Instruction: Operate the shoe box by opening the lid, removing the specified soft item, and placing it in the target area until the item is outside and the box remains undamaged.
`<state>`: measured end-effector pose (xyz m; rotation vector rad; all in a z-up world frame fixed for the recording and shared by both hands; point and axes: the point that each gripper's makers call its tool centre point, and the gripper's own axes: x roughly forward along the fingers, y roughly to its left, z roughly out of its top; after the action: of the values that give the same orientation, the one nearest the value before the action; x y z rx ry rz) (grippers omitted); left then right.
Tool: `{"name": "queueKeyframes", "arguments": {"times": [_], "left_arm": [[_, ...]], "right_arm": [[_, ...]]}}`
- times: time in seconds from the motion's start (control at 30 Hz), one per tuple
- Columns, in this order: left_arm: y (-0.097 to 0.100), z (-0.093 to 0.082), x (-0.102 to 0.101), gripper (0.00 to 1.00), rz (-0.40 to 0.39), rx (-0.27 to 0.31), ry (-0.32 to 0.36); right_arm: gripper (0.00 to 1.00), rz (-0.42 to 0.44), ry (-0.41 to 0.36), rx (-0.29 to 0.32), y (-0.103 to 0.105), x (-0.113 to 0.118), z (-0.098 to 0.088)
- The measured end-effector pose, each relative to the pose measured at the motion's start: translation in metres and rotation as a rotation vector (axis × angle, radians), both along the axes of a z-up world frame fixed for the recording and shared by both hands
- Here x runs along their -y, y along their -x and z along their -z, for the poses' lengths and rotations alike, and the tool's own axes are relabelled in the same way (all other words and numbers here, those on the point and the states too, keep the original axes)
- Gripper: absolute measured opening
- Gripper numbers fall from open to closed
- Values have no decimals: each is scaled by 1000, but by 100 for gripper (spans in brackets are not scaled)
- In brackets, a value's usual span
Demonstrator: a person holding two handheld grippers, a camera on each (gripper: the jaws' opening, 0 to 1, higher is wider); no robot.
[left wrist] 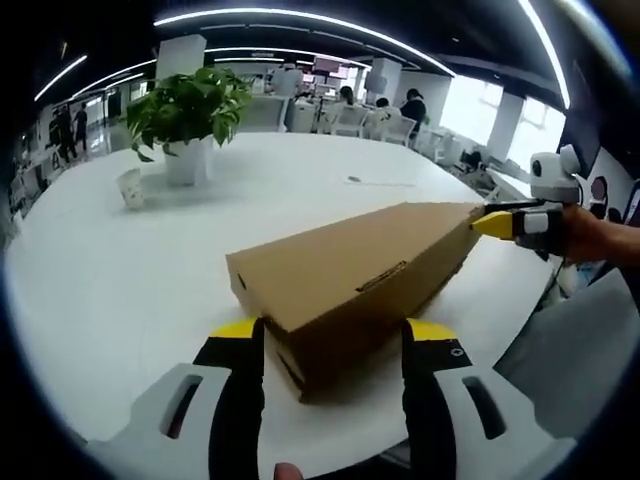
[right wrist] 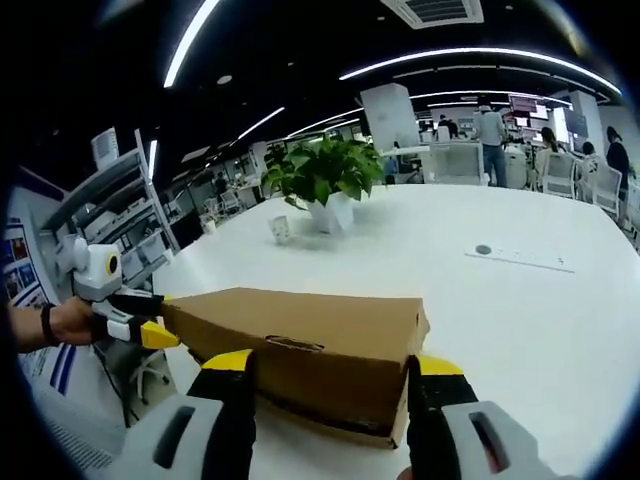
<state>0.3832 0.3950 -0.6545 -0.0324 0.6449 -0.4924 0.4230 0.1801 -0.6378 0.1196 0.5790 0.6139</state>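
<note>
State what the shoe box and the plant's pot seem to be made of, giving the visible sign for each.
Shoe box: plain corrugated cardboard, going by its matte brown faces and folded edges. Pot: smooth white, probably glazed ceramic or plastic; the look leaves it open.

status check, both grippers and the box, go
Left gripper and right gripper each straddle one end of the long brown cardboard shoe box, jaws open. Lid down. Potted green plant stands apart.

The room is bright. Long ceiling light strips (left wrist: pixel 300 20) curve strongly at 12 o'clock because of the fisheye lens. Daylight from the windows (left wrist: pixel 470 105) at 2 o'clock is overexposed. The white surface (left wrist: pixel 120 290) reflects much light, with soft shadow under the cardboard box (left wrist: pixel 350 275). In the right gripper view the strips (right wrist: pixel 480 55) glare; far people look blurred.
</note>
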Motion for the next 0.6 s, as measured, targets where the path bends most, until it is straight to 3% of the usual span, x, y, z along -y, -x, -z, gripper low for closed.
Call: {"name": "queueKeyframes", "arguments": {"times": [0.07, 0.5, 0.6], "left_arm": [[-2, -1, -3, 51, 13, 20, -45], [-13, -13, -10, 43, 1, 58, -59], [-12, -16, -10, 41, 6, 70, -88]], "right_arm": [[58, 3, -8, 5, -3, 0, -3], [57, 0, -25, 22, -15, 0, -18], [57, -3, -20, 18, -16, -1, -19]]}}
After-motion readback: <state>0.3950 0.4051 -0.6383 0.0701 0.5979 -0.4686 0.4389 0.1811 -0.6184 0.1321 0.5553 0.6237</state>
